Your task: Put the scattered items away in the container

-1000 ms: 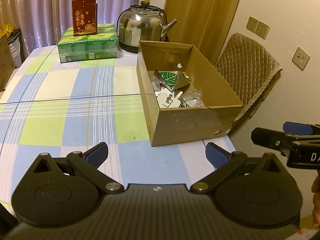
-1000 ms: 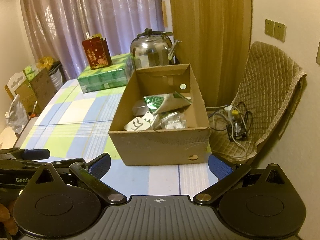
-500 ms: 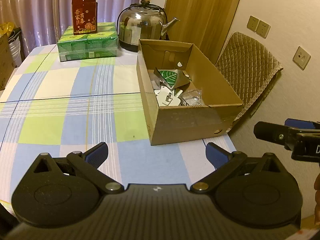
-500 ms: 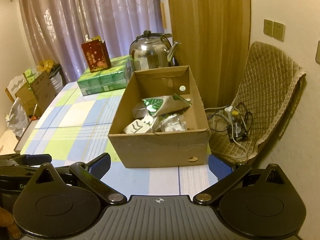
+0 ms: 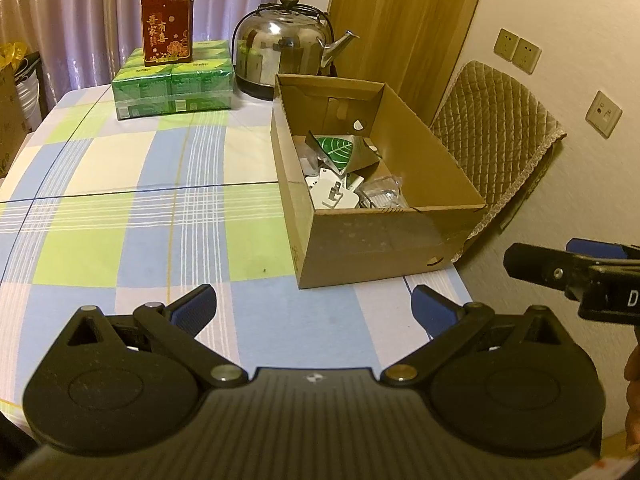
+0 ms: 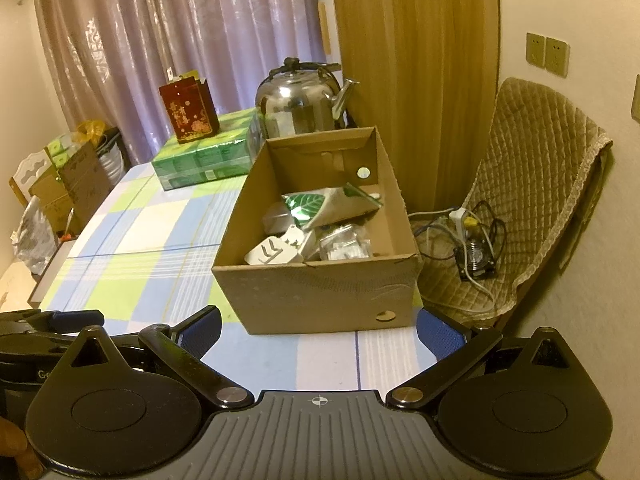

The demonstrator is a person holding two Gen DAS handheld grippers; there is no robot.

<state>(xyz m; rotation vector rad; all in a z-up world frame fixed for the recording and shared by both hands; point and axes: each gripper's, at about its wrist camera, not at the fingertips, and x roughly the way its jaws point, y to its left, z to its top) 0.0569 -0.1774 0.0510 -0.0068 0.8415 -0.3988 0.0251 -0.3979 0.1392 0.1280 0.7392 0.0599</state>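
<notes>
Checked cloth in blue, green and cream covers the worktop (image 5: 120, 184), with curtains behind it. In the left wrist view, the cardboard box (image 5: 376, 240) is seen ahead and to the right of the left gripper (image 5: 314, 304), whose fingers (image 5: 196, 306) are spread wide with nothing between them. A leaf-printed packet (image 5: 336, 150), a white plug (image 5: 334, 198) and clear packets lie inside the box; no loose item is seen on the cloth ahead of the fingers. A kettle (image 5: 286, 56) and a green carton stack (image 5: 172, 80) stand far beyond.

In the right wrist view, the right gripper (image 6: 318, 330) is held just short of the box's near wall, its fingers (image 6: 440, 334) wide apart and empty, touching nothing. A padded chair (image 6: 540, 184) with cables is seen to the right.

The task is judged nearly complete. The box sits close to the worktop's right edge, so a careless nudge from either gripper could push it towards the chair.
</notes>
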